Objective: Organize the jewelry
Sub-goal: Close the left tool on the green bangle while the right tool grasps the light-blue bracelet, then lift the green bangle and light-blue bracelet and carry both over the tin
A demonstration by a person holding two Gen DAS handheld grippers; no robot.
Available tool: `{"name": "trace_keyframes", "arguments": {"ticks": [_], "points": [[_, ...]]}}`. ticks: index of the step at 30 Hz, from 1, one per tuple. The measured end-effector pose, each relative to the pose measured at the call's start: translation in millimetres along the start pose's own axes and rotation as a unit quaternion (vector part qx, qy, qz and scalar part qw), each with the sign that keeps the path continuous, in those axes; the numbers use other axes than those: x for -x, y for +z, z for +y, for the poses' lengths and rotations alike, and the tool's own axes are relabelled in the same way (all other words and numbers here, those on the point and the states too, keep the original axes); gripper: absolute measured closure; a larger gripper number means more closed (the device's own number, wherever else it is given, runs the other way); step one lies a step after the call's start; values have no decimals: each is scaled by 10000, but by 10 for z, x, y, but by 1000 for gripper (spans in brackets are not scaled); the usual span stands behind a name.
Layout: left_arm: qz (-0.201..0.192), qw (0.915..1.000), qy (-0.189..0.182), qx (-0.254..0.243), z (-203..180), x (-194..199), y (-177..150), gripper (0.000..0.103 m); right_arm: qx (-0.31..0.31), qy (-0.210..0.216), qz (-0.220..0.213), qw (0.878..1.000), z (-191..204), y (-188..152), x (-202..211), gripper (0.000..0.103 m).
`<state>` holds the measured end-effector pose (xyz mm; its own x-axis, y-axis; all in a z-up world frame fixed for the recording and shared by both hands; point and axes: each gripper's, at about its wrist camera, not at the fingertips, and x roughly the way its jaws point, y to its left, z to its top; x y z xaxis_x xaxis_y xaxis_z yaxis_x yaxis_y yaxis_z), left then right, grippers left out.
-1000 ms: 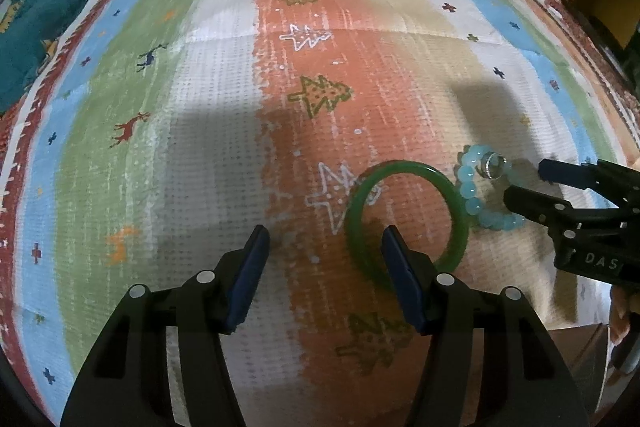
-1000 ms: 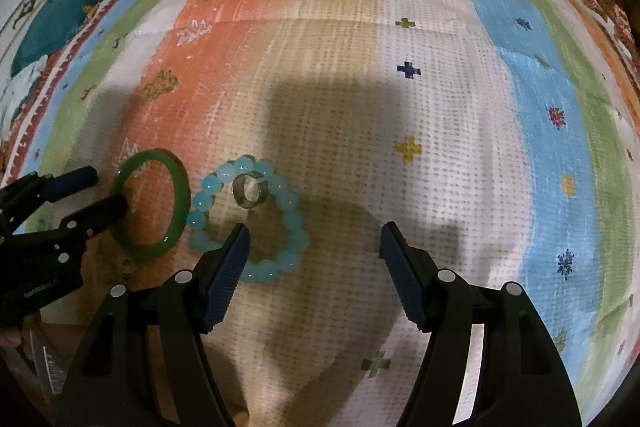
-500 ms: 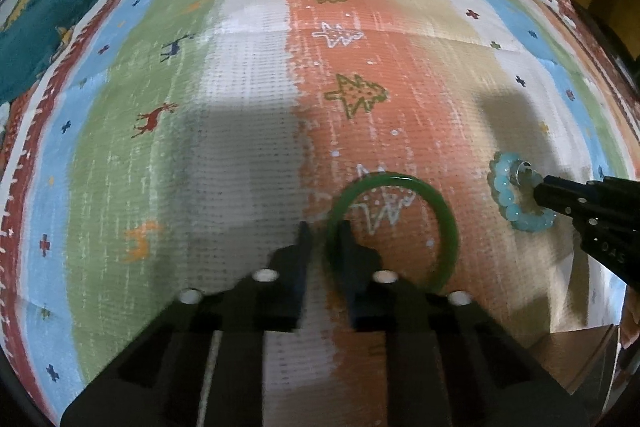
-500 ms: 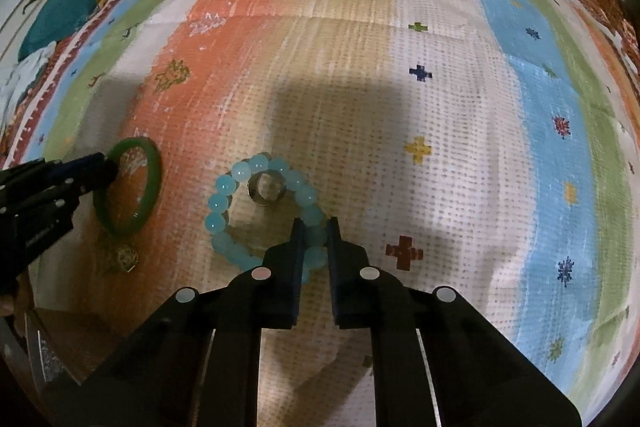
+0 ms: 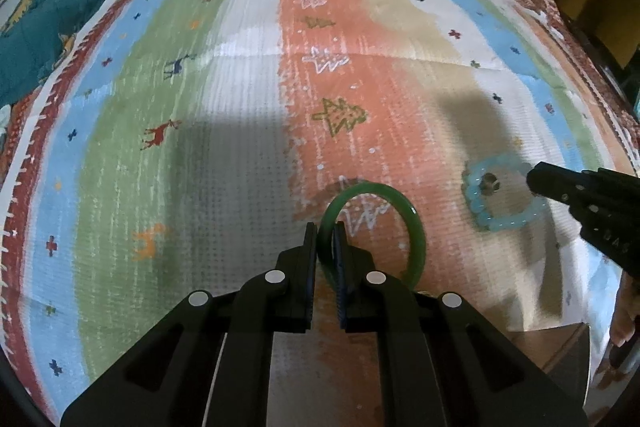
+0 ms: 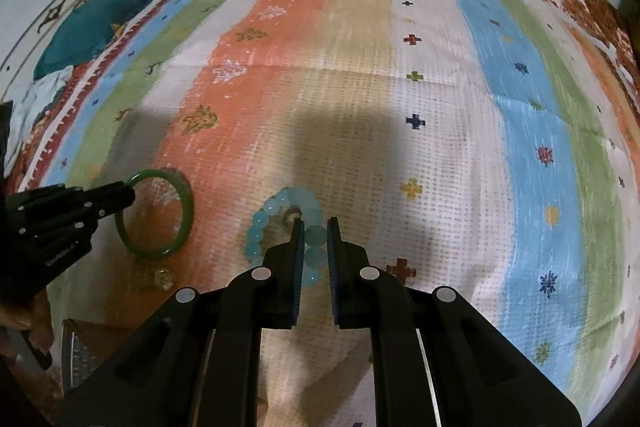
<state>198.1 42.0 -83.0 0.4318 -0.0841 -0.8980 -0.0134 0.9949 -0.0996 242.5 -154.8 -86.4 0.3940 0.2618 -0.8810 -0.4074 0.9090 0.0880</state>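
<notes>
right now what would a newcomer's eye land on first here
The left tool is shut on the near rim of a green bangle, in the orange stripe of the bright striped cloth. Just to its right, the right tool clamps the pale blue bead bracelet, which encircles a small ring.

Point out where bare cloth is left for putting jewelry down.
Bare: the striped cloth beyond and right of the bead bracelet, and left of the green bangle. Crowded: bangle, bracelet, ring and small pendant by both tongs.
</notes>
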Motion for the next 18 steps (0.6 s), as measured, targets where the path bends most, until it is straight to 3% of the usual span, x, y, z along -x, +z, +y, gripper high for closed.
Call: {"name": "trace_keyframes", "arguments": {"ticks": [18], "points": [[-384,9989,-199,-159,-119,385,-62,94,286,268,-365,9986,294,-53,325,91]]}}
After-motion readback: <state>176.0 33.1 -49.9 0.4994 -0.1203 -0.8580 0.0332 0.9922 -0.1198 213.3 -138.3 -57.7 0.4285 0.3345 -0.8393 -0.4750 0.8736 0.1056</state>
